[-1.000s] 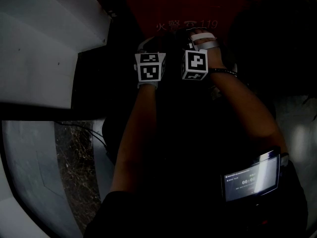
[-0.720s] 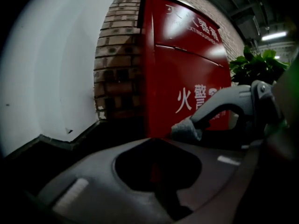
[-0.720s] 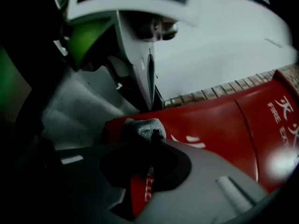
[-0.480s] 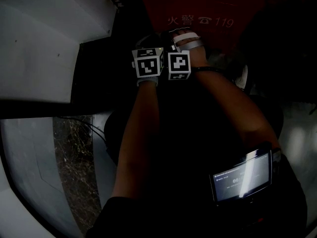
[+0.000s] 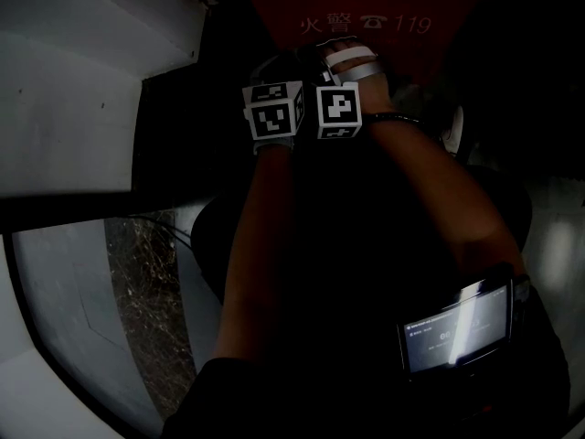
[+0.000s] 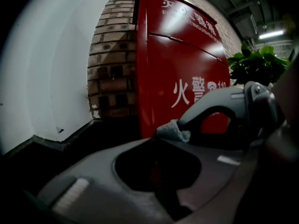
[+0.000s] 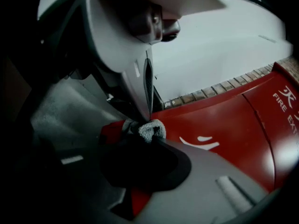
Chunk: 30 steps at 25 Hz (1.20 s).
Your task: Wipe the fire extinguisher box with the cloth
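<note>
Cloth is mostly hidden tbh. Only a small grey tuft shows, fuzzy terry-looking stuff, right where the two tool tips meet. Head view is super dark, so the tips and the tuft can't be made out there. You just get the left marker cube and right marker cube side by side, nearly touching, in front of the fire extinguisher box, which is cut off at the top edge.

Left tool: jaws drawn together w/ the tuft pinched at the tip. Right tool: same deal, clamped on that tuft, w/ the left tool's pale tip reaching it from above. Tool bodies are smooth grey plastic w/ a dark rounded hollow btwn the jaws.

Box is a glossy red flat panel w/ white lettering and light glare on it. Rough brick wall sits just left of it, plain white wall further left. Cloth is in front of the lower red face, under the white characters. Can't tell if it's actually touching the panel.
</note>
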{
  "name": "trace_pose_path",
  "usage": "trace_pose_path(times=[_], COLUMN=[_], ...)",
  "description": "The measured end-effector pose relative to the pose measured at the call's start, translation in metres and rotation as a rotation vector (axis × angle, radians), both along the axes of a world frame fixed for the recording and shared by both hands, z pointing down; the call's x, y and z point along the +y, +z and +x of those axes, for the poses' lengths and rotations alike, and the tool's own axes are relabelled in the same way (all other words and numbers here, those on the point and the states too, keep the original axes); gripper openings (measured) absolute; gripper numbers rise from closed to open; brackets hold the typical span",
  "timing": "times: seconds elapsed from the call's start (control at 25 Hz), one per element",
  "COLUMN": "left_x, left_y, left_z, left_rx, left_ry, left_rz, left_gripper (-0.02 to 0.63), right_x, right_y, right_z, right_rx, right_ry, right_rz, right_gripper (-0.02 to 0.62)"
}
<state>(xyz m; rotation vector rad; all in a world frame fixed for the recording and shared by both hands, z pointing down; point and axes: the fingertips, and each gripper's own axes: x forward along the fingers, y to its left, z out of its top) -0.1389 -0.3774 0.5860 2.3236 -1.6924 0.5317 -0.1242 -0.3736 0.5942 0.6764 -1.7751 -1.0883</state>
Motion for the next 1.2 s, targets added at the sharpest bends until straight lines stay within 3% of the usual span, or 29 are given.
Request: trace_pose_path(times=[0.36,0.6,0.88,1.2], left_x=[-0.003,-0.001,0.0,0.005], left_y=[-0.005,-0.003,0.002,0.013], left_z=[0.054,0.102,0.158,0.217], left_rx=[-0.037,-0.034,0.04,0.021], left_ry=[0.121,0.183,0.199,0.259], left_rz=[0.05,0.06,0.049,0.033], left_gripper=[0.0,0.0,0.0,0.0], right_x=[0.0,0.001,0.002,0.004], right_y=[-0.002,0.0,-0.003,-0.007], right_z=[0.051,0.097,0.152,0.214], right_rx=[0.076,0.067,0.157,0.197], right_ry=[0.071,0.142,0.174,0.229], right_rz=[0.005,-0.064,-0.067,-0.08], right_gripper=[0.035,0.035,0.034,0.035])
